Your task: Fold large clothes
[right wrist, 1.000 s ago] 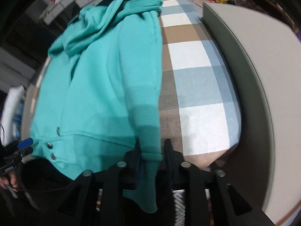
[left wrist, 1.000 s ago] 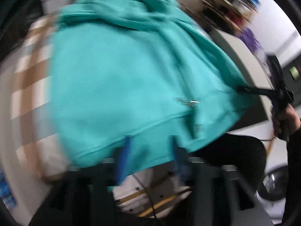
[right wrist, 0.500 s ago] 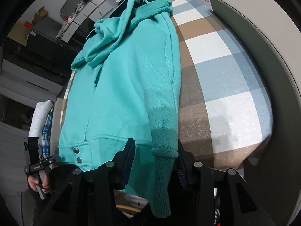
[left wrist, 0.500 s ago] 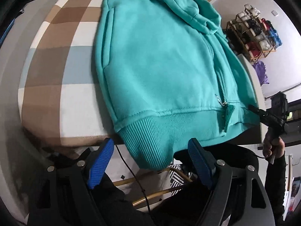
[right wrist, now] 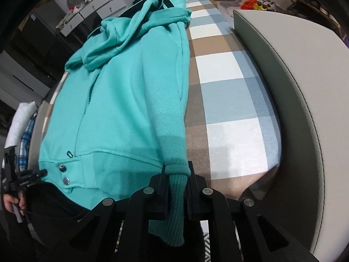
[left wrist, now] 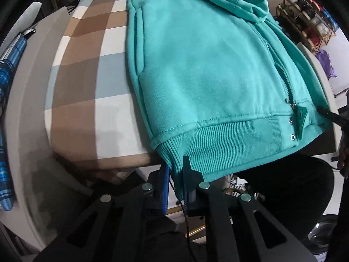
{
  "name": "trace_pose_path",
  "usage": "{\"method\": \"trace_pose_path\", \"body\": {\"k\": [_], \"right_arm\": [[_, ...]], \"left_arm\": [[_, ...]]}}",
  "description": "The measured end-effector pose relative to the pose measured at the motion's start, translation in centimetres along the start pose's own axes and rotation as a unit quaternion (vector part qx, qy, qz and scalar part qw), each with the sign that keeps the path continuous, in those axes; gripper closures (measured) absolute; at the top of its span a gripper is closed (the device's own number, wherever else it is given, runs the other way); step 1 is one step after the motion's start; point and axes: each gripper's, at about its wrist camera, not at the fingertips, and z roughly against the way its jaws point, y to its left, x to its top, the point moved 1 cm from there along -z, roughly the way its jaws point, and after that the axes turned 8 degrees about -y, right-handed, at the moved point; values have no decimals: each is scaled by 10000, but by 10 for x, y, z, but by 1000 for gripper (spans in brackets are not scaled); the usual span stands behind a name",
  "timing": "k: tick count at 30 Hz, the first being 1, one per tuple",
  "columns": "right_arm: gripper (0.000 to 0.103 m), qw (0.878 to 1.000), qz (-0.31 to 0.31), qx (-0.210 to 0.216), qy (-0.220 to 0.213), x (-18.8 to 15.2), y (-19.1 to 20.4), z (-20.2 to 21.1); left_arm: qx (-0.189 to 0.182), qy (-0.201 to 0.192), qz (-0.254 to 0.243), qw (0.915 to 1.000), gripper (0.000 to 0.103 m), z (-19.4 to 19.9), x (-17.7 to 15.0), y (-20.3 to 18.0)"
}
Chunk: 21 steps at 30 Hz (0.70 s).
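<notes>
The teal hoodie [left wrist: 202, 69] spreads toward twelve o'clock over the checked cloth [left wrist: 87, 69], the left gripper [left wrist: 175, 174] just clamped on its hem corner, the right gripper [right wrist: 177, 187] pinching its sleeve cuff [right wrist: 174, 198].

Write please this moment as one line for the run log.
left gripper: shut on hem corner | right gripper: shut on sleeve cuff | teal hoodie: flat on checked cloth, hem overhangs edge

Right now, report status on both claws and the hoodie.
Left claw just closed on hem corner. Right claw just closed on sleeve cuff. Teal hoodie flat on checked cloth, hem overhanging. Nothing in the way.
</notes>
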Motion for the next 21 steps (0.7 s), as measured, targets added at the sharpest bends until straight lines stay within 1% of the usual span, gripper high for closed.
{"method": "trace_pose_path", "body": {"k": [2,4,5,6,7,8,9,10,11,12,15,17,18,19,20,21], "right_arm": [[91,10000,83,16,23,1,2,0],[85,9999,105,65,31,1,3,0],[84,9999,61,142,46,1,2,1],[79,9996,-22,270,42,1,2,1],[75,9991,-117,413,8,1,0,1],[72,9974,-258,667,-40,1,-3,2],[64,9954,-355,885,-27,1,-4,1],[57,9918,-489,1178,43,1,-5,-2],[56,9879,-619,1418,105,1,-6,-5],[56,9854,-742,1530,117,2,-8,-7],[57,9785,-1079,1754,114,4,-14,-13],[71,9775,-1134,1775,91,4,-15,-14],[88,9801,-1028,1698,76,4,-14,-12],[89,9817,-924,1662,69,3,-13,-9],[91,9828,-855,1638,30,2,-12,-6],[93,9839,-819,1586,-17,0,-13,-3]], "left_arm": [[138,-44,-91,9999,97,4,-2,0],[121,-117,-58,9998,96,8,-4,0],[105,-89,12,9999,91,8,-4,0],[100,-1,73,9999,86,7,-5,1],[-60,76,156,9998,80,7,-6,1],[-340,57,249,9991,77,7,-7,2],[-753,51,395,9964,73,7,-7,4],[-939,77,522,9942,57,6,-6,6],[-1043,56,644,9924,49,5,-6,7],[-1191,18,743,9901,48,3,-4,8],[-1364,30,936,9862,48,-5,1,11],[-1550,35,1139,9813,51,-9,1,16],[-1599,19,1190,9799,57,-7,-1,20],[-1508,28,1242,9807,82,-7,-3,25],[-1416,20,1251,9820,99,-7,-1,18],[-1422,54,1303,9812,99,-8,-3,20]]}}
